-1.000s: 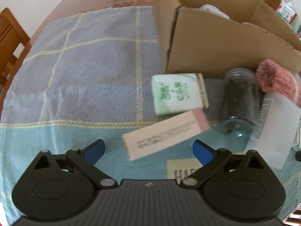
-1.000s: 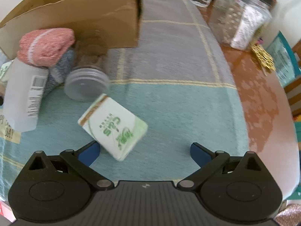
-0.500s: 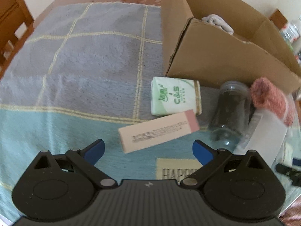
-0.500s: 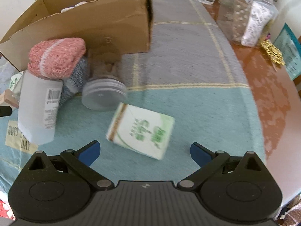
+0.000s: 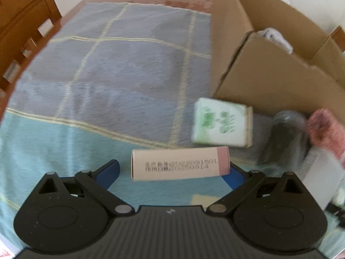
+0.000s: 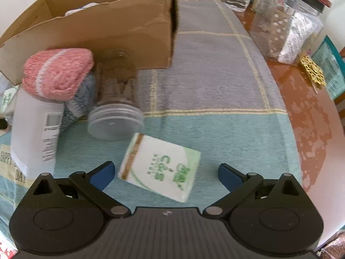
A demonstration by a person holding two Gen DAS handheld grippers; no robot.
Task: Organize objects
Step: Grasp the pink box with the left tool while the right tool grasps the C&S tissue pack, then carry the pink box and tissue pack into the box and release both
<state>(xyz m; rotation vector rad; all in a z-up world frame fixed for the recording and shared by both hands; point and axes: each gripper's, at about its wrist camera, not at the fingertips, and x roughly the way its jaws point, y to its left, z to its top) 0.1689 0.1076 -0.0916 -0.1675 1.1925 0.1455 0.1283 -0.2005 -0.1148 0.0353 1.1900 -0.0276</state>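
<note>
Left gripper point(image 5: 171, 171): jaws spread wide, clamped on nothing; it has closed in on the long pink cardboard carton point(image 5: 180, 164), which half a second ago lay ahead of the fingertips and tilted, and now lies level between the two blue pads.
Pink carton: lengthwise across the jaw gap, its darker pink end just beside the right pad, the other end short of the left pad; printed code facing up.
Green-and-white tissue packet, left view point(image 5: 222, 123): just beyond the carton, ahead and right of the jaws, close to the open brown cardboard box point(image 5: 276, 79); it sits lower and further right in the view than before.
Right gripper point(image 6: 165, 173): jaws wide apart, empty; a second green-and-white tissue packet point(image 6: 160, 169), ahead of the pads half a second ago, now lies partly between them, nearer the left pad, turned at a slant.
Clear plastic jar point(image 6: 116, 105): on its side ahead and left of the right jaws, lid toward the camera, just beyond the packet.
Rolled pink knitted sock point(image 6: 58, 75): left of the jar, resting on a white plastic bottle point(image 6: 36, 129), against the box front.
Desk: wooden, covered by a grey and teal checked cloth point(image 5: 118, 75) carrying everything.
Blur: both views smeared, lettering on the packets hard to read.
</note>
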